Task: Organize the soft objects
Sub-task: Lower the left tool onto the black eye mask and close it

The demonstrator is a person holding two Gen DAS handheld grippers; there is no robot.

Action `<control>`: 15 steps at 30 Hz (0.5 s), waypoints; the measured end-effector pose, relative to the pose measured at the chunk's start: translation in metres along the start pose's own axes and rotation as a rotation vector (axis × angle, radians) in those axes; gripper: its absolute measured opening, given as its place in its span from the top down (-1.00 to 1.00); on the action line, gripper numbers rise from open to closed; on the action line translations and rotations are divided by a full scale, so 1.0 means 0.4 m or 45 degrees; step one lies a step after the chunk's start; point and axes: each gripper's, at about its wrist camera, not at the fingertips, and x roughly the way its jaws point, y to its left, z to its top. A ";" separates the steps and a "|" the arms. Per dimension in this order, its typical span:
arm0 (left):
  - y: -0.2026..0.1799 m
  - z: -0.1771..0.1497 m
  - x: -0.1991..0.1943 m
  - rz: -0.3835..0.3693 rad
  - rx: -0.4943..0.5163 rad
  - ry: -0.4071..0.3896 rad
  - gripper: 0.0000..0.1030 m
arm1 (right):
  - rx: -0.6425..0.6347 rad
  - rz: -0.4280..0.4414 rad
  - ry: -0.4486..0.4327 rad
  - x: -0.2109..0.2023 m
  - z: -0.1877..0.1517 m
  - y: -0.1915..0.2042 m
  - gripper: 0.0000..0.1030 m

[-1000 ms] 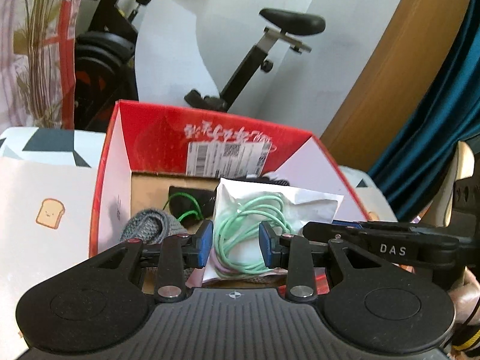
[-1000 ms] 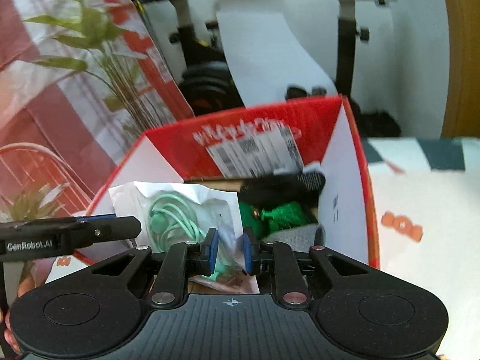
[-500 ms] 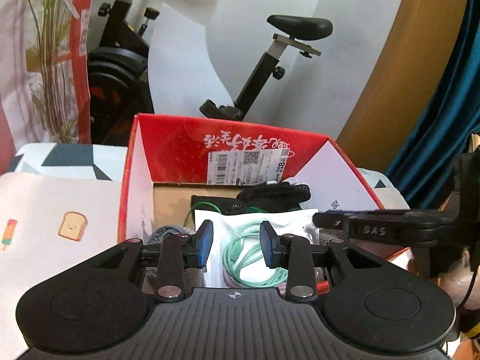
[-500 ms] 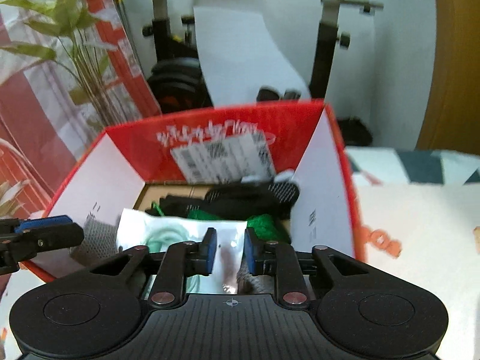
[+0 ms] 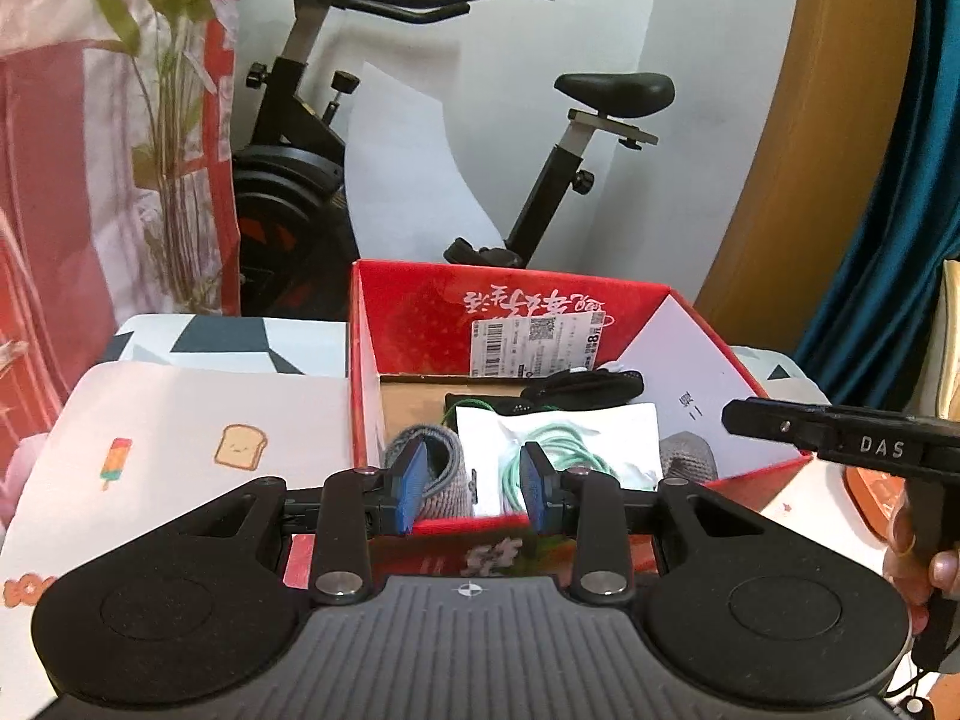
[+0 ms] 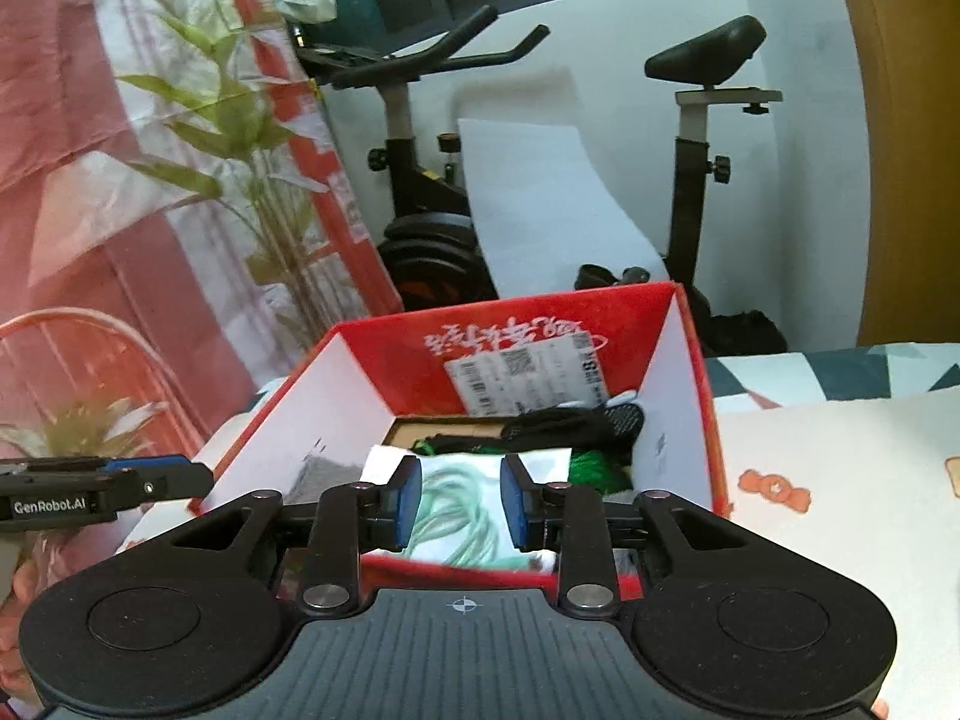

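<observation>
With both the left gripper (image 5: pixel 471 487) and the right gripper (image 6: pixel 459 501) standing apart and empty, the right's jaws just having opened, the bagged green cord (image 5: pixel 555 450) lies loosely atop the red box (image 5: pixel 420 312) at frame centre and may slide or snag.
</observation>
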 end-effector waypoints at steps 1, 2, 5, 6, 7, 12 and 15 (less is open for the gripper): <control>-0.001 -0.005 -0.011 0.000 -0.002 -0.005 0.31 | -0.010 0.004 0.003 -0.005 -0.005 0.008 0.45; -0.002 -0.010 -0.019 0.000 -0.003 -0.006 0.30 | -0.021 0.007 0.005 -0.011 -0.009 0.016 0.44; -0.003 -0.027 -0.039 0.002 -0.005 -0.001 0.30 | -0.057 0.022 -0.004 -0.035 -0.023 0.039 0.42; -0.002 -0.034 -0.043 0.002 -0.007 0.002 0.30 | -0.065 0.030 -0.009 -0.044 -0.026 0.046 0.41; -0.001 -0.042 -0.047 0.003 -0.009 0.005 0.30 | -0.074 0.035 -0.015 -0.052 -0.031 0.053 0.41; 0.015 -0.086 -0.055 -0.004 -0.030 0.039 0.30 | -0.144 0.038 -0.014 -0.087 -0.064 0.072 0.35; 0.028 -0.115 -0.047 0.000 -0.048 0.077 0.30 | -0.167 0.024 0.025 -0.092 -0.088 0.073 0.25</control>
